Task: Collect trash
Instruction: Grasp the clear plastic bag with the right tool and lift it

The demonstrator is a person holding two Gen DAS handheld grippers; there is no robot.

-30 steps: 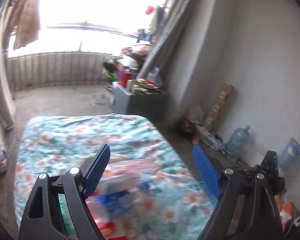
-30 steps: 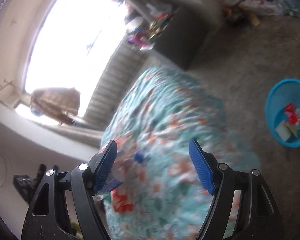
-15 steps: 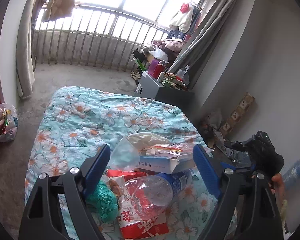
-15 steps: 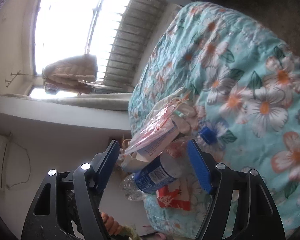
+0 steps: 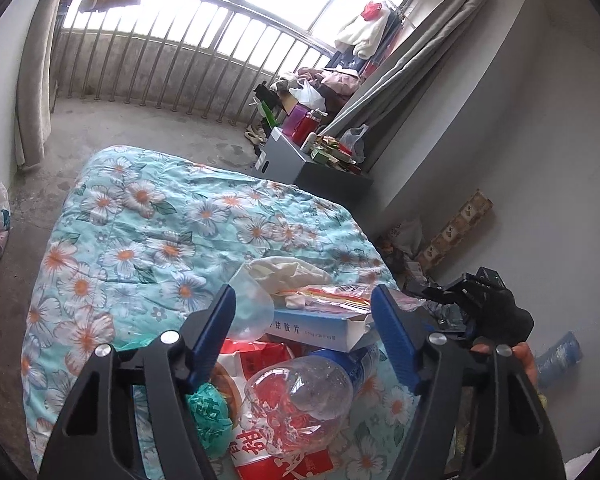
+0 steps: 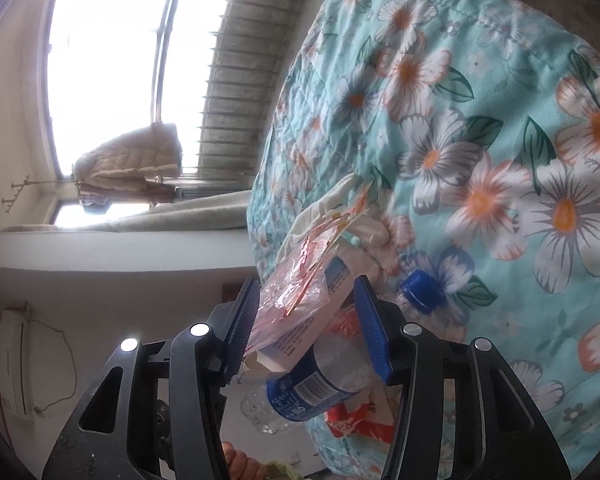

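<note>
Daylit room, blown-out window (image 6: 112,80) glare, sharp focus, fisheye-warped edges

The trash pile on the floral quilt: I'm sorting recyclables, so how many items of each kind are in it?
Clear plastic bottle: 1
White medicine box: 1
Red printed packet: 1
Green crumpled wrapper: 1
Clear plastic bags: 2
White crumpled cloth or paper: 1
Total: 7

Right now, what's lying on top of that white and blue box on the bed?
A crinkled clear plastic wrapper with red print lies on the white and blue box, with pale cloth at its far end. The wrapper hides most of the box's top.
</note>
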